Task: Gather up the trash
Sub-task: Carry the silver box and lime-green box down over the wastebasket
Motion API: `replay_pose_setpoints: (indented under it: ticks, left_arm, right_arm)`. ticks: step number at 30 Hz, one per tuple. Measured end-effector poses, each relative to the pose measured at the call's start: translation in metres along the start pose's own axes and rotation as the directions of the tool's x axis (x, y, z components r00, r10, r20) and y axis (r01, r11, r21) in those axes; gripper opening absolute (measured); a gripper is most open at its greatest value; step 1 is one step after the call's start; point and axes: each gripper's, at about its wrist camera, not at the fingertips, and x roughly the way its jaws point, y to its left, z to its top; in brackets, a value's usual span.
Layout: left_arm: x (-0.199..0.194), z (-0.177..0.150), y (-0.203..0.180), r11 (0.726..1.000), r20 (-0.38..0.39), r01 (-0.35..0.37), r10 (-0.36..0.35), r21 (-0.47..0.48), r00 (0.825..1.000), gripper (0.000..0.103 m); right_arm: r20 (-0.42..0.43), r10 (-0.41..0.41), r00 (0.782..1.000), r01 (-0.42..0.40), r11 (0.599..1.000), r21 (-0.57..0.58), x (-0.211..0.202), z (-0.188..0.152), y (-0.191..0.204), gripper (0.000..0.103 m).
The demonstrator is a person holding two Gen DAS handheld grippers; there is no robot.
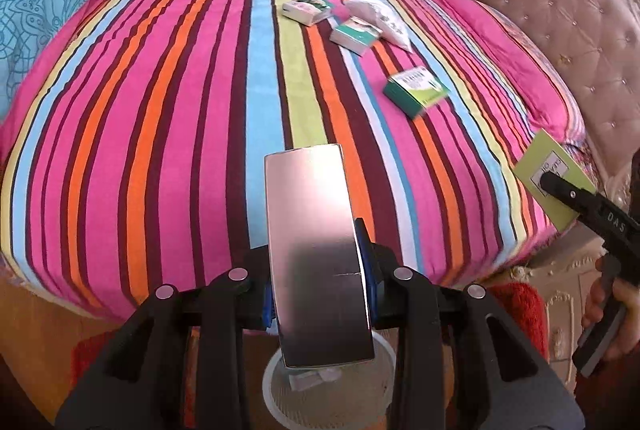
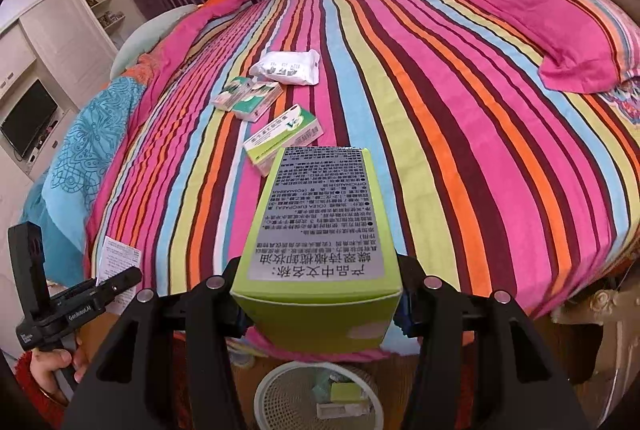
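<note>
My left gripper is shut on a flat silvery-white box, held over the bed's near edge. Just below it stands a white mesh wastebasket with some packaging inside. My right gripper is shut on a lime-green box with a silver printed label, above the same wastebasket. Farther up the striped bedcover lie a white pouch, two small green-white boxes and a larger green-white box. Each gripper also shows at the edge of the other's view.
Pink pillows and a tufted headboard lie on the right. A blue patterned quilt is bunched on the left. A white cabinet with a dark screen stands beyond it. A hand holds the right gripper's handle.
</note>
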Motion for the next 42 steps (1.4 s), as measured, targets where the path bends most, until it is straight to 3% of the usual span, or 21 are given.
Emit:
replay_pose_setpoints:
  ticks: [8,17,26,33,42]
  left_arm:
    - [-0.020,-0.055,-0.008,0.998,-0.043,0.007,-0.004,0.056,0.999,0.032]
    - [-0.012,-0.107,-0.012,0.995,-0.139,0.013,0.000,0.095,0.990,0.032]
    - [0.016,-0.136,-0.015,0.996,-0.251,0.043,-0.022,0.080,0.968,0.032]
    - [0.037,-0.148,-0.016,0.995,-0.329,0.047,-0.014,0.091,0.944,0.032]
    - [0.061,-0.158,-0.023,0.990,-0.408,0.044,0.014,0.133,0.913,0.032]
  right_arm:
    - [-0.031,0.027,0.999,-0.028,1.000,-0.012,-0.017,-0.038,0.012,0.050]
    - [-0.157,0.074,0.985,-0.080,0.996,-0.038,-0.009,-0.089,0.033,0.050]
    - [-0.331,0.113,0.937,-0.118,0.993,0.006,0.015,-0.134,0.037,0.050]
    - [-0.475,0.110,0.873,-0.091,0.994,0.063,0.045,-0.160,0.028,0.049]
    - [-0.568,0.089,0.818,-0.051,0.995,0.082,0.066,-0.176,0.025,0.049]
